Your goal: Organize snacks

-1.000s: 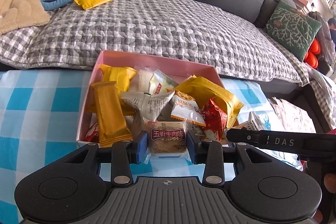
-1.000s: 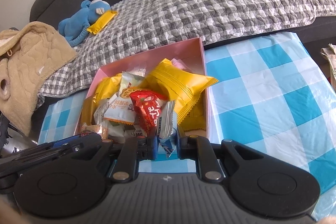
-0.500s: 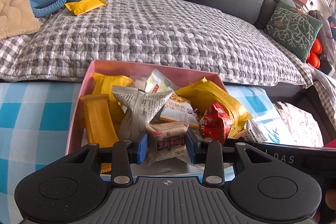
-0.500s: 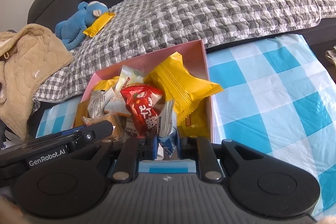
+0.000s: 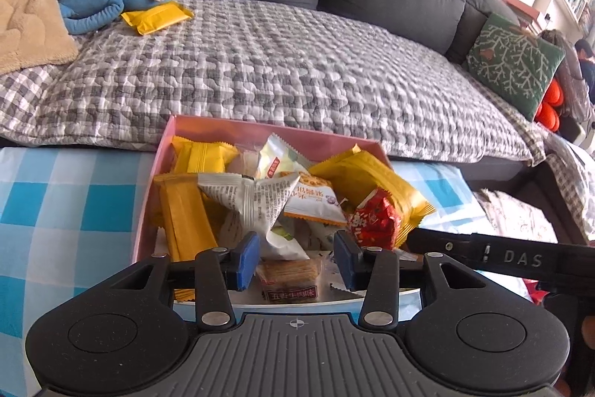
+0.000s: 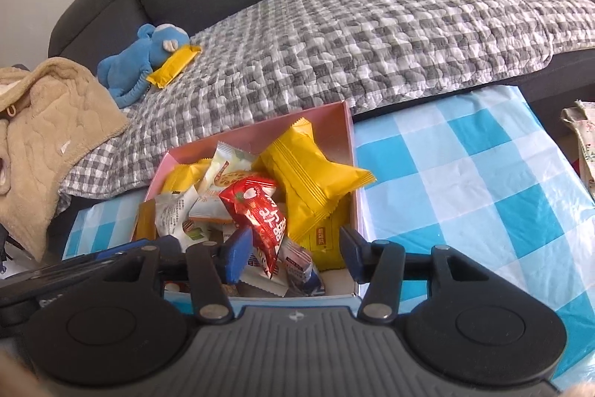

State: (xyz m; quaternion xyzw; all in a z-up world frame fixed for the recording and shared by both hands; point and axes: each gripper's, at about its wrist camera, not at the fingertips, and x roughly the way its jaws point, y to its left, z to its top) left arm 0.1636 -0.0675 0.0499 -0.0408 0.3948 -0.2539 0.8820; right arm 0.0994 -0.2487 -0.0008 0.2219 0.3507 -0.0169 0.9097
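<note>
The pink box [image 5: 163, 151], heaped with snack packets, sits at the back edge of the blue-checked tablecloth [image 6: 465, 181], against the sofa. The left gripper [image 5: 296, 261] hangs wide open over the near end, a brown biscuit packet [image 5: 290, 279] loose between its fingers. The right gripper [image 6: 293, 257] is equally spread, holding nothing, the red packet [image 6: 260, 211] just inside its left finger.

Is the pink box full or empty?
Full: the pink box holds packets heaped above its rim, a yellow one and a red one topmost.
</note>
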